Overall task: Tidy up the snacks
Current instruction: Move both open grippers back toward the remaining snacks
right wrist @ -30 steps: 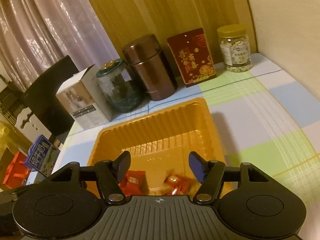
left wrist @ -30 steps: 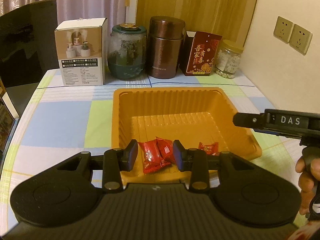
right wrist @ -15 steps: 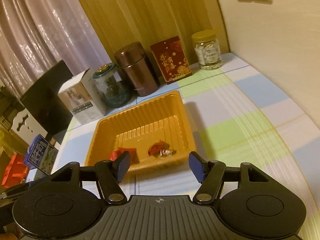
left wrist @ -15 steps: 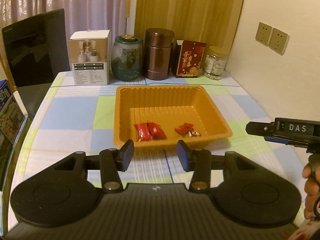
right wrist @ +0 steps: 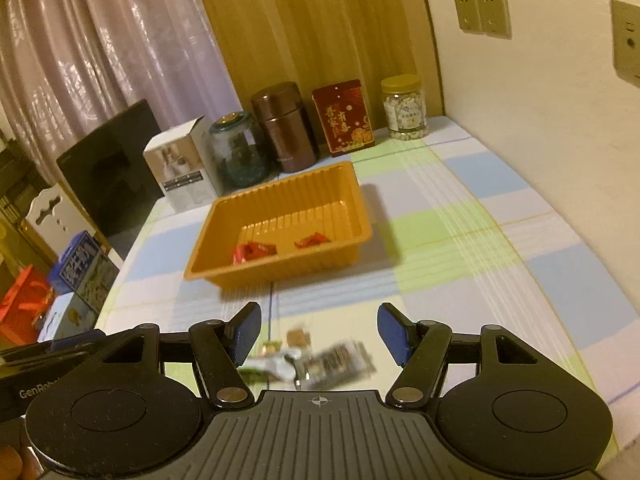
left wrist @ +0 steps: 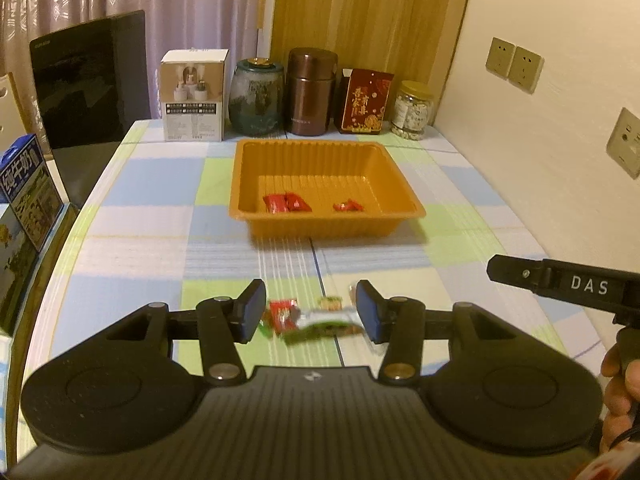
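On the checked tablecloth [left wrist: 140,184], seen from the left wrist, the orange tray [left wrist: 324,226] holds red candies [left wrist: 286,203], while loose snacks [left wrist: 316,318] lie under the empty left gripper [left wrist: 310,310], whose jaws have just been opening. From the right wrist, the right gripper [right wrist: 319,334] is seen open and empty over the same blurred, crowded heap [right wrist: 320,362], so two wrappers could be pinched together or one knocked aside.

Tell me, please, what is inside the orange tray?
The orange tray holds red wrapped candies and one small red piece. Its near wall hides the floor's front strip.

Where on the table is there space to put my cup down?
Bare cloth lies right of the tray toward the wall, and left of it. The back row by the brown jar is crowded, and snacks lie at the near edge.
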`<state>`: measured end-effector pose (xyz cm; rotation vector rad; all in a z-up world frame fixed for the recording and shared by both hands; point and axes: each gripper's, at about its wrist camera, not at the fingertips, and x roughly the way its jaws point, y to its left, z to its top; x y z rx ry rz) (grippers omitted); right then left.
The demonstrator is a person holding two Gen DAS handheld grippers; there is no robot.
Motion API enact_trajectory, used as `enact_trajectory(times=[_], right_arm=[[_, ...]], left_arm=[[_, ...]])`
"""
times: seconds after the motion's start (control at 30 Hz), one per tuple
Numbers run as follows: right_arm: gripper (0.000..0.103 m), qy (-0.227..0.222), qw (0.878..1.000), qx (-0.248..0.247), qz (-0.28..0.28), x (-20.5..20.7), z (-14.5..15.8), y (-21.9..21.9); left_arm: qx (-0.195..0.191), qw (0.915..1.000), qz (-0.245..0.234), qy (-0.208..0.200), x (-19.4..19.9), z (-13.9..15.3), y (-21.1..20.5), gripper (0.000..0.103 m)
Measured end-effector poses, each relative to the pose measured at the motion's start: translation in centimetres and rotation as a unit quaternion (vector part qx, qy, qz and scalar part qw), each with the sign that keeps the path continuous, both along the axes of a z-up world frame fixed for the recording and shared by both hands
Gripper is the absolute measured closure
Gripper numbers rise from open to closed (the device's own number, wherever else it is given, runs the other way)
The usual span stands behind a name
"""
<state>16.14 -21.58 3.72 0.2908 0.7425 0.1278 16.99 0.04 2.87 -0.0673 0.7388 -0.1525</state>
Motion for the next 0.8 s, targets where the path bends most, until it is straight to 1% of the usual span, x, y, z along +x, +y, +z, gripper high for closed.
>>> enact_trajectory(times=[0.17, 0.4, 0.57, 0.8], right_arm=[[0.038, 0.004, 1.000, -0.003, -0.005, -2.3, -0.3, -0.4], [0.038, 0.013, 1.000, -0.014, -0.007, -4.6, -1.1, -0.7], [0.038, 0.020, 1.000, -0.016, -0.009, -5.5, -1.6, -0.9], [0.038, 0.022, 1.000, -0.015, -0.016, -5.8, -1.8, -1.3]], left_arm=[[0.000, 0.9999, 0.003, 0.010, -2.1, -0.7, 0.1, 0.057], [0.010, 0.9997, 0.001, 0.024, -3.9, -2.0, 0.2, 0.056], [0.014, 0.9995, -0.002, 0.030, -4.7, -2.6, 0.2, 0.055], [0.016, 0.9993, -0.003, 0.033, -4.7, -2.9, 0.1, 0.055]])
